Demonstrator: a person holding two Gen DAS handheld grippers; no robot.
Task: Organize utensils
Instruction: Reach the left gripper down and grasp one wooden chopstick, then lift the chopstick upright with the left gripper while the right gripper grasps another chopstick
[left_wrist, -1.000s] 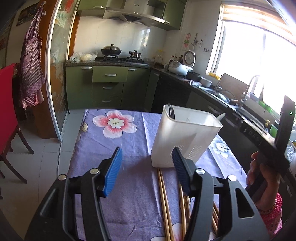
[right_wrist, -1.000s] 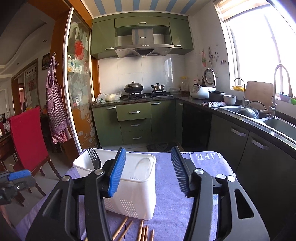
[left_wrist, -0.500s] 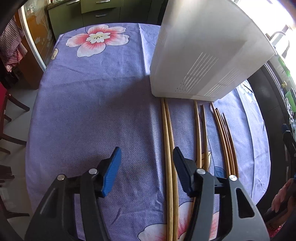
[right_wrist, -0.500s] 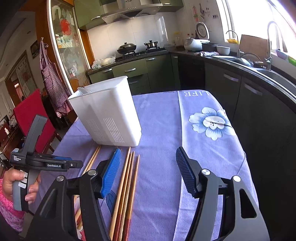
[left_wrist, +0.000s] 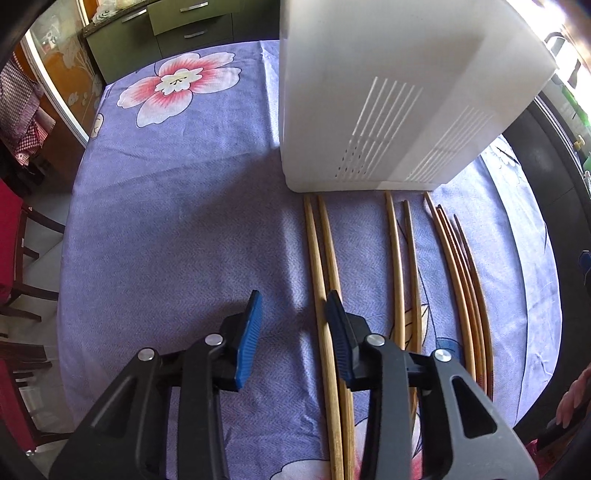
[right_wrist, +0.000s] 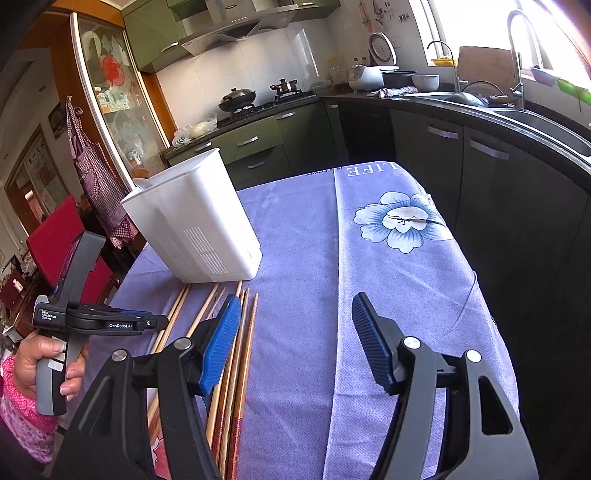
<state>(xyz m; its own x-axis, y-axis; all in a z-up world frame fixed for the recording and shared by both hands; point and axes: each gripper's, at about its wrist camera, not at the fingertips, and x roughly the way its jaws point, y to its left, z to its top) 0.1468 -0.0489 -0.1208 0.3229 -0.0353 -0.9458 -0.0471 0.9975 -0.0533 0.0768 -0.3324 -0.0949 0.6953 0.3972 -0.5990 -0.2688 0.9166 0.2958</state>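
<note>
Left wrist view first: the left hand-held gripper (left_wrist: 293, 317) hangs low over the purple flowered cloth of the worktop (left_wrist: 177, 221), jaws parted and gripping nothing, its right blue pad just over the leftmost pair of chopsticks (left_wrist: 321, 266). Those sticks lie in a loose row, tips pointing at the white utensil holder (left_wrist: 399, 92): a pale pair, then another pair (left_wrist: 404, 266), then a darker bundle (left_wrist: 461, 280) furthest right. From here the holder's slotted wall fills the top of the frame and its rim is cut off, so what is in it cannot be seen. A sliver of hand shows at the bottom right corner. Now the right wrist view, and this one gives the room: the right hand-held gripper (right_wrist: 295, 341) is spread wide and empty above the cloth, its left pad over the reddish-ended chopsticks (right_wrist: 240, 354). The holder (right_wrist: 195, 229) shows its open top here, with something pale peeking above the far rim, too indistinct to name. On the left a hand (right_wrist: 40, 363) grips the other tool's handle. Behind, a stove with a wok (right_wrist: 236, 99) and a sink (right_wrist: 539, 118) line the green cabinets.
</note>
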